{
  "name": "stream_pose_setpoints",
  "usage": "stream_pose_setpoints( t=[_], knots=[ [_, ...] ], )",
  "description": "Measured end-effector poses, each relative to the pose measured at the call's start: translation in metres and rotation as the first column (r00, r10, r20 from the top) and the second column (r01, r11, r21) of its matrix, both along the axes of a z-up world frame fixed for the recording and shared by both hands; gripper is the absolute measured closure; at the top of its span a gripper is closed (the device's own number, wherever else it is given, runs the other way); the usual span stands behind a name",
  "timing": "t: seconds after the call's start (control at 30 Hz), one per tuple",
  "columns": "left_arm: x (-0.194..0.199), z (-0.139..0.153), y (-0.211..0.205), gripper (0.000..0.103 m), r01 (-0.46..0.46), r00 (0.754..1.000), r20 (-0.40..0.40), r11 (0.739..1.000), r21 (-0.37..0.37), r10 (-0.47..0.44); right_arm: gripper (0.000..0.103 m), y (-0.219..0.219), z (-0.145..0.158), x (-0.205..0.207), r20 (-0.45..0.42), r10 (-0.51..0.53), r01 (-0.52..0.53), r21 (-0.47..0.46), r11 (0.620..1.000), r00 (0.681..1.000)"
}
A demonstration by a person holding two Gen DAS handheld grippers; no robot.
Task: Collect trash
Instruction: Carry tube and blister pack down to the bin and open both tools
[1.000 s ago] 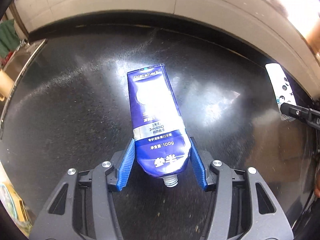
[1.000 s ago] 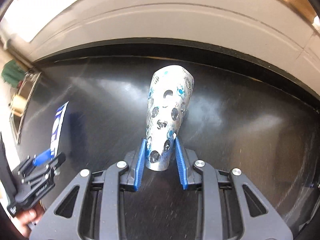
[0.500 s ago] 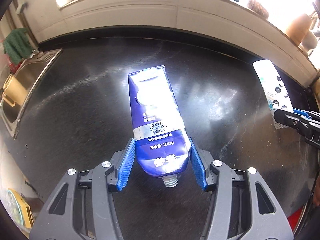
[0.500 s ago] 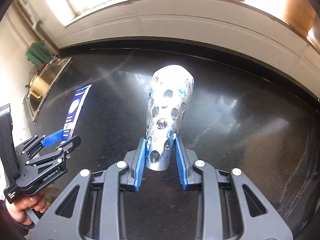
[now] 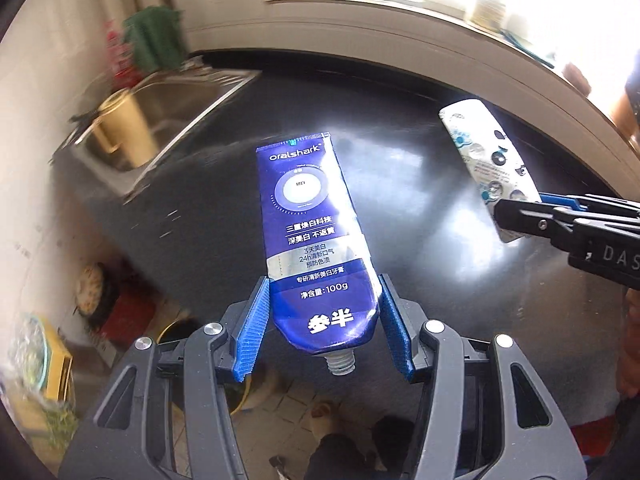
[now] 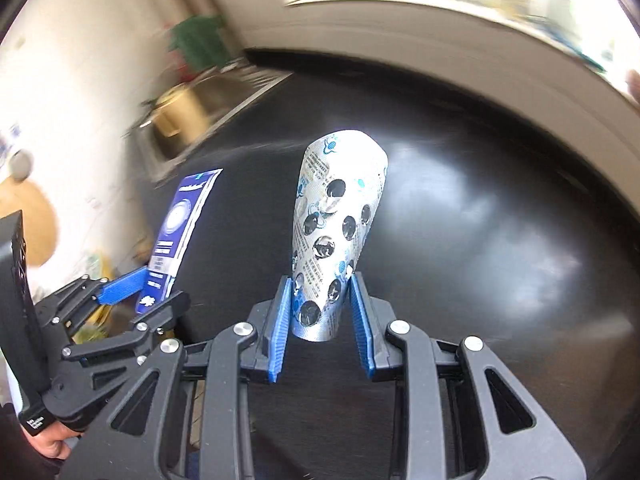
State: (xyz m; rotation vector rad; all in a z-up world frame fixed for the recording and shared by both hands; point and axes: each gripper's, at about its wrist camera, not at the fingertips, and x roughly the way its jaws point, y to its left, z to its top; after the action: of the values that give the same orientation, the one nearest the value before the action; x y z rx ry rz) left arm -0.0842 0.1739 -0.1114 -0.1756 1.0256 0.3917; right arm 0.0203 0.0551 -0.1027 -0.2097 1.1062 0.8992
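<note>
Both lifted off counter; blue toothpaste tube (capless); foil blister pack.

Window backlight overexposed | glare on countertop | edges motion-blurred | fisheye bending

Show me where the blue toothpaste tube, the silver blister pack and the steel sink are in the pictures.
blue toothpaste tube [image 5: 308, 236]: left wrist view, middle of its printed front.
silver blister pack [image 6: 334, 240]: right wrist view, middle of its foil face.
steel sink [image 5: 168, 108]: left wrist view, inside wall of the basin.
</note>
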Motion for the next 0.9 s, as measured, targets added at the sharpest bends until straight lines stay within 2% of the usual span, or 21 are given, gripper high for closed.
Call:
stream_pose_setpoints(
  t=[0.13,0.23,0.4,0.5,0.63,0.7,0.9],
  knots=[
    [-0.061,-0.006,0.041,0.051,-0.143,0.989,-0.021,0.99,0.004,0.143,0.073,0.061,-0.01,-0.045,-0.029,0.179,-0.179,0.0,0.984,0.983],
    [-0.101,-0.017,0.063,0.051,-0.225,0.973,-0.046,0.974,0.006,0.225,0.073,0.108,-0.02,-0.084,-0.061,0.317,-0.319,-0.011,0.948,0.946],
    [-0.162,-0.045,0.094,0.051,-0.348,0.934,-0.098,0.937,-0.036,0.343,0.073,0.166,-0.042,-0.138,-0.146,0.458,-0.466,-0.019,0.885,0.877],
    [-0.185,-0.059,0.109,0.051,-0.384,0.919,-0.118,0.921,-0.059,0.376,0.073,0.197,-0.055,-0.159,-0.182,0.499,-0.512,-0.03,0.858,0.847],
    [-0.205,-0.082,0.129,0.051,-0.417,0.905,-0.146,0.9,-0.129,0.399,0.072,0.225,-0.072,-0.169,-0.211,0.519,-0.538,-0.045,0.841,0.828],
    [-0.209,-0.089,0.142,0.051,-0.431,0.9,-0.137,0.89,-0.151,0.413,0.072,0.239,-0.079,-0.178,-0.198,0.525,-0.546,-0.065,0.835,0.828],
    [-0.207,-0.105,0.169,0.051,-0.433,0.9,-0.139,0.885,-0.171,0.413,0.07,0.267,-0.095,-0.186,-0.205,0.521,-0.548,-0.104,0.83,0.828]
  ],
)
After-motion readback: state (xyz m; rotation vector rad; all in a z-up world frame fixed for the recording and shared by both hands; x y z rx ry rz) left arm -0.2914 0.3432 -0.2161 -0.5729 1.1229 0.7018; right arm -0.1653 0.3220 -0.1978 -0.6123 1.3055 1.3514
